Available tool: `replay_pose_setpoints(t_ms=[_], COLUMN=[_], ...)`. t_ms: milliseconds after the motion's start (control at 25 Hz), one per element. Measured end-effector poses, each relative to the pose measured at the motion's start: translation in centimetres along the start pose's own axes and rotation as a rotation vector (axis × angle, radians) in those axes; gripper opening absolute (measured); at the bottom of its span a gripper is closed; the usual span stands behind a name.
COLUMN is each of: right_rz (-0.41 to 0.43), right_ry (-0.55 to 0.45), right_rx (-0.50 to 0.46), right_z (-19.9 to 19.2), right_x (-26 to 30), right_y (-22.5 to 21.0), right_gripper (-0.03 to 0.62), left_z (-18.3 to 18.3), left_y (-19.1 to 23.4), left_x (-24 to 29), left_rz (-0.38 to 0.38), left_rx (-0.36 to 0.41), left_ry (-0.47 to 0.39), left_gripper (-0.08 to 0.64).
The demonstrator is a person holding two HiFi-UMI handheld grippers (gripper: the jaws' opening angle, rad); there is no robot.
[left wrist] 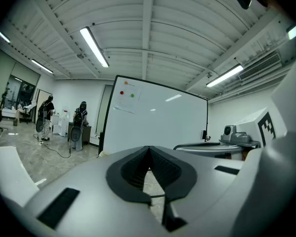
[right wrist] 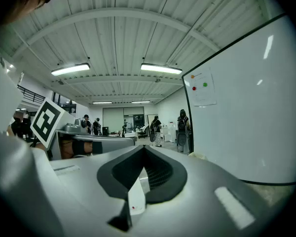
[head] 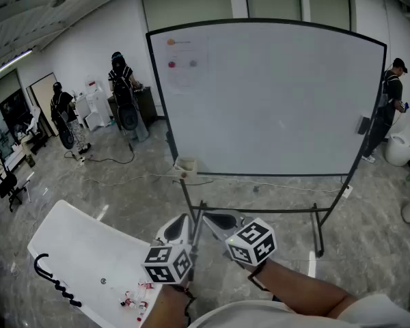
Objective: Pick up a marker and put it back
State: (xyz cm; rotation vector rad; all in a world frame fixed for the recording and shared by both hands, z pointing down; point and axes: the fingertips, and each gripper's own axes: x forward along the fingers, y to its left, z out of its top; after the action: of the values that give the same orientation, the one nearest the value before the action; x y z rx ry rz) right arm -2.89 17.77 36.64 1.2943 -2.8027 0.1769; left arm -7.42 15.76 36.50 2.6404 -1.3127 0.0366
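Before the whiteboard (head: 273, 94), the left gripper (head: 180, 225) and right gripper (head: 215, 219) are held side by side, tips close together. Left gripper: jaws closed together, nothing between them. Right gripper: jaws fully closed, nothing gripped; only a white sliver shows through the slit below the tips. Small red-and-white items (head: 133, 298) lie on the table (head: 75, 244), below and left of the left gripper, apart from both tools; whether any is the marker cannot be told
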Motion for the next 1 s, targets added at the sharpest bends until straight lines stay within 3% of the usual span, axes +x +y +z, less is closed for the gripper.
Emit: replay_pose_setpoints(t_ms=[320,800,1000], right_rz=[-0.006,-0.084,-0.087], right_ry=[-0.015,0.003,0.025], right_rx=[0.018,0.074,0.077], right_z=[0.2,-2.6,-3.8], right_x=[1.6,7.7,10.4], right_y=[2.2,6.2,5.4], right_gripper=[0.003,0.003,0.003], left_z=[0.1,-1.5,-2.5], left_y=[2.1,10.3,13.1], left_x=[-1.4,-4.8,-3.5], left_rz=[-0.031,-0.075,-0.072], left_rx=[0.0,-0.013,-0.038], left_ry=[0.014,0.061,0.071], left_gripper=[0.002,0.002,0.002])
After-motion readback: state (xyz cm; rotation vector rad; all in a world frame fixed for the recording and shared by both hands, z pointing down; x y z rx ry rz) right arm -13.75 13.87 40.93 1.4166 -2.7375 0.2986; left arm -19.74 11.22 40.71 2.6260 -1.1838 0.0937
